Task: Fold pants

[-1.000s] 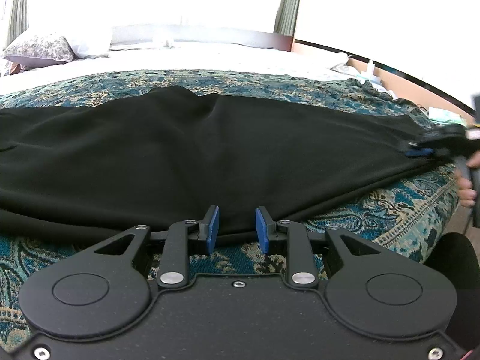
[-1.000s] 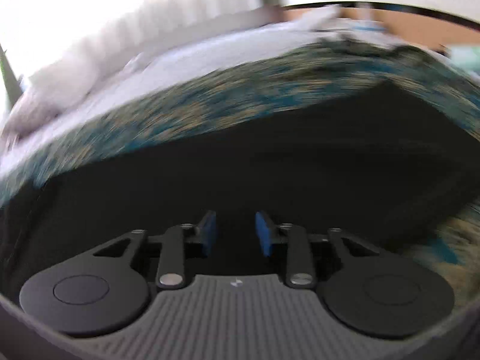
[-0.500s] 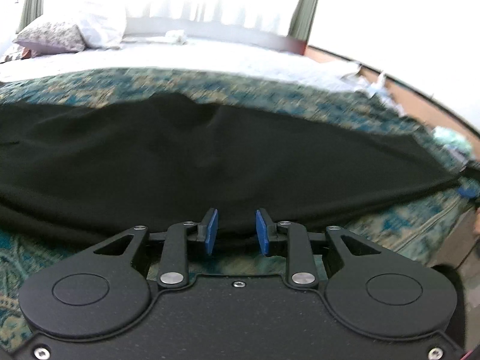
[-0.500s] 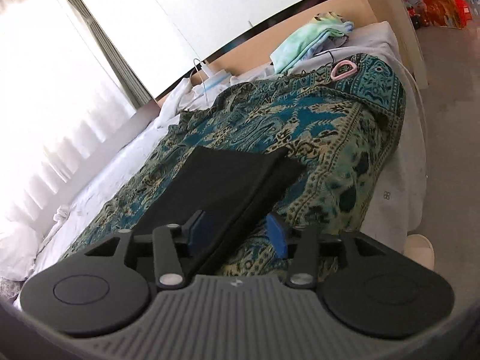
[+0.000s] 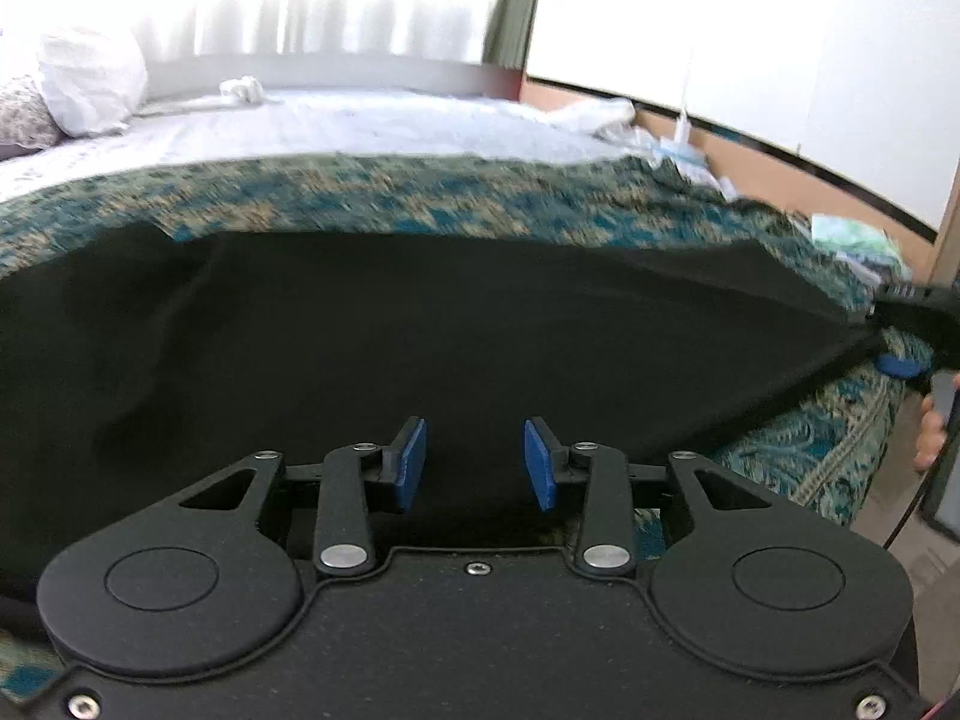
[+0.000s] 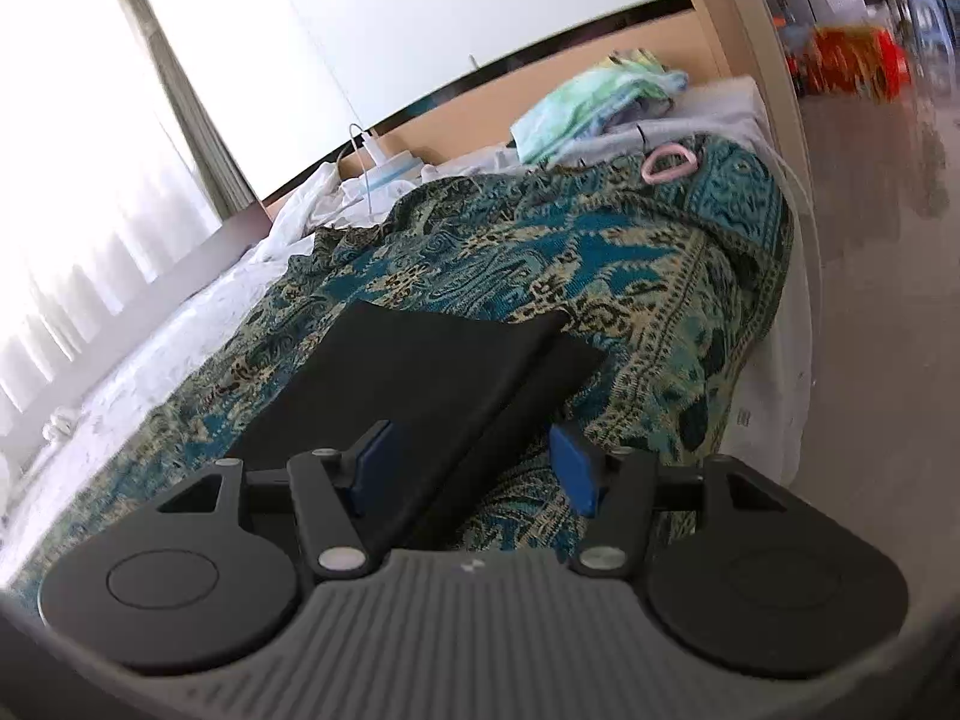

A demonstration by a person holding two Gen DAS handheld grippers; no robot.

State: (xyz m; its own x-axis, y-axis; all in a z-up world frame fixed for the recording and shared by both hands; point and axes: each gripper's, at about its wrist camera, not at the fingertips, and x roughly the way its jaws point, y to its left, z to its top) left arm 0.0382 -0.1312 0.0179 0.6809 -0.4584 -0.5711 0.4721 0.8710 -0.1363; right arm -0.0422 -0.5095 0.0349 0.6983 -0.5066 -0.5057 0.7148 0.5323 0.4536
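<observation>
Black pants (image 5: 420, 330) lie spread lengthwise across a teal patterned bedspread (image 5: 420, 198). My left gripper (image 5: 474, 462) is open, its blue pads over the near edge of the pants with nothing between them. In the right wrist view the leg end of the pants (image 6: 432, 360) lies on the bedspread (image 6: 660, 276). My right gripper (image 6: 474, 471) is open wide, with the near edge of the leg between its pads. It also shows in the left wrist view (image 5: 900, 354) at the far right end of the pants.
White sheets and pillows (image 5: 90, 84) lie beyond the bedspread by the curtained window. Folded green cloth (image 6: 594, 102) and a pink ring (image 6: 669, 162) sit at the bed's end. The bed edge drops to the floor (image 6: 888, 300) on the right.
My left gripper has opened wider and moved forward over the pants' edge. My right gripper swung round to the leg end and opened wider around its edge.
</observation>
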